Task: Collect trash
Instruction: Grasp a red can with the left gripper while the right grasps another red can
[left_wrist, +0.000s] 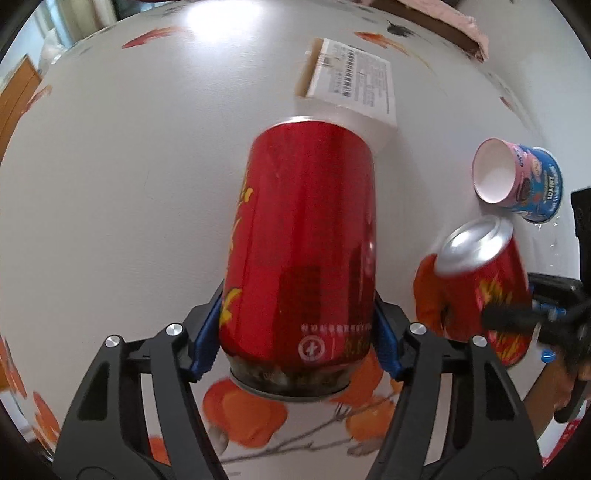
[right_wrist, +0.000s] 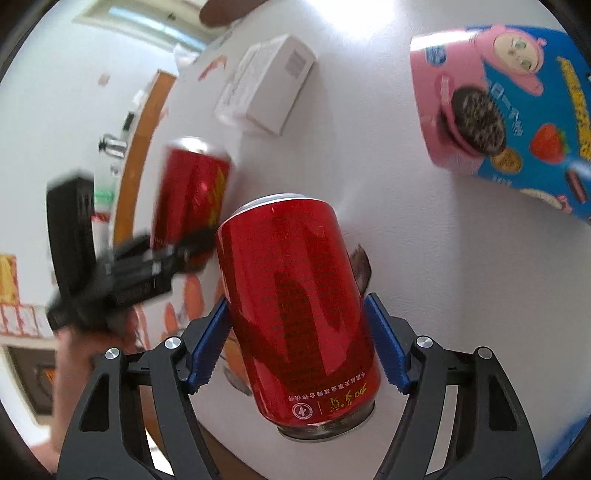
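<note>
White tabletop (left_wrist: 110, 184) printed with orange fruit and thin branches; a doorway and wood trim show past its far edge in the right wrist view.

Left claw (left_wrist: 297, 339): both blue pads press the sides of a red can (left_wrist: 299, 240) low on its body, near the end facing the camera. This can fills the middle of the left wrist view, yellow lettering down one side, small print near the claw. Whether it rests on the tabletop or hangs just above it cannot be told.

Right claw (right_wrist: 295, 339): set wide around a second red can (right_wrist: 295, 314), which stands on the tabletop, tilted a little in the view. Its left pad lies against or right beside the can; a thin strip of white tabletop shows between the can and the right pad, so no grip. From the left wrist view this second can shows a silver end facing up, and the right claw is seen at its side.

The two cans stand near each other, not touching.

Snack cup (left_wrist: 517, 181), pink and blue, lies on its side beyond the second can, with its open white mouth showing in the left wrist view.

White box (left_wrist: 351, 81) with a printed label lies flat farther back.

A hand (right_wrist: 74, 350) grips the left claw's handle, blurred.
</note>
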